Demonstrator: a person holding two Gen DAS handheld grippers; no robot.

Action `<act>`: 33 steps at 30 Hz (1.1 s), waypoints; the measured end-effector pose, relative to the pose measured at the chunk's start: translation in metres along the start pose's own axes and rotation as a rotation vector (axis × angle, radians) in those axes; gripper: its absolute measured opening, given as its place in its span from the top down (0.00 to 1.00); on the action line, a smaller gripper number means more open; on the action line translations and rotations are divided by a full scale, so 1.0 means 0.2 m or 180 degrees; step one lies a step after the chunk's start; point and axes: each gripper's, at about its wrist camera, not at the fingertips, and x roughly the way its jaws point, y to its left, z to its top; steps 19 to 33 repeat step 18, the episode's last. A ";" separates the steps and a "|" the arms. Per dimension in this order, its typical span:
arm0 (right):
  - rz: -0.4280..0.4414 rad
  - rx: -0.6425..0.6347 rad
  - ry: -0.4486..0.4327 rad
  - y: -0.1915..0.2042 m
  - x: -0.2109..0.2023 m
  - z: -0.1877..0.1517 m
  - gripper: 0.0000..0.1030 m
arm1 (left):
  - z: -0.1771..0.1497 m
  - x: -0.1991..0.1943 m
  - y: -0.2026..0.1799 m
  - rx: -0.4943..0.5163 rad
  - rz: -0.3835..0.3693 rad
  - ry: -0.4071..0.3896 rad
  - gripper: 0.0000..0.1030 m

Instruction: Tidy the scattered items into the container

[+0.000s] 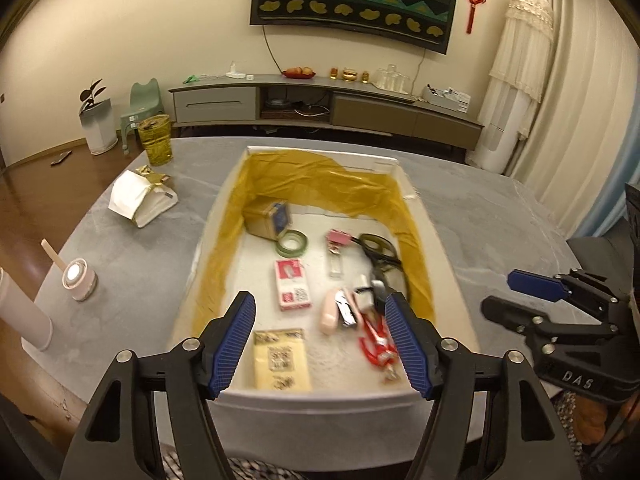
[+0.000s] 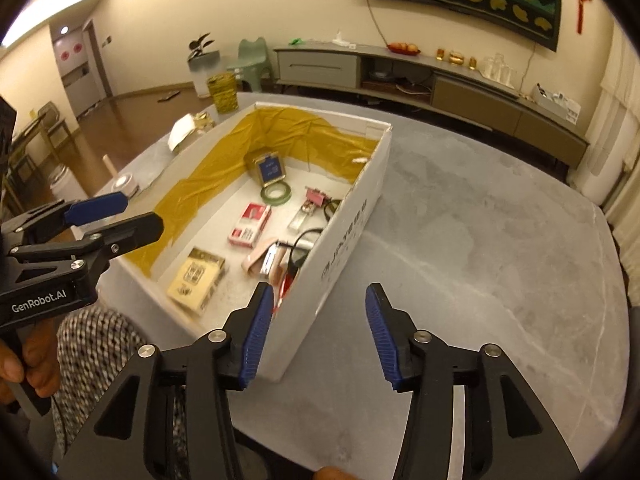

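A white box [image 1: 320, 398] [image 2: 352, 216] lined with yellow paper stands on the grey table. Inside lie a yellow card [image 1: 282, 360] [image 2: 196, 276], a red-and-white pack [image 1: 293, 290] [image 2: 250, 225], a green tape roll [image 1: 293, 243] [image 2: 276, 193], a small tin [image 1: 269, 218] [image 2: 270, 168], a pink clip [image 1: 338, 237], dark glasses [image 1: 378, 250], a pink case [image 1: 331, 312] and a red wrapper [image 1: 374, 342]. My left gripper [image 1: 320, 344] hangs open above the box's near end, holding nothing. My right gripper [image 2: 320, 332] is open beside the box's right wall, empty.
On the table left of the box lie a torn white package [image 1: 138, 198], a gold-patterned jar [image 1: 157, 140] and a small pink lit cup with a stick [image 1: 79, 278]. A white cylinder [image 1: 24, 314] stands at the left edge. Bare table [image 2: 480, 240] spreads right of the box.
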 end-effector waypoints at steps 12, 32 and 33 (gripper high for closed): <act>0.0094 -0.0316 0.0029 0.02 -0.15 -0.05 0.50 | -0.08 -0.15 -0.12 -0.0040 -0.0045 -0.0080 0.33; 0.0061 -0.0459 -0.0054 0.10 -0.21 -0.01 0.50 | -0.09 -0.18 -0.10 -0.0097 -0.0059 -0.0090 0.33; 0.0061 -0.0459 -0.0054 0.10 -0.21 -0.01 0.50 | -0.09 -0.18 -0.10 -0.0097 -0.0059 -0.0090 0.33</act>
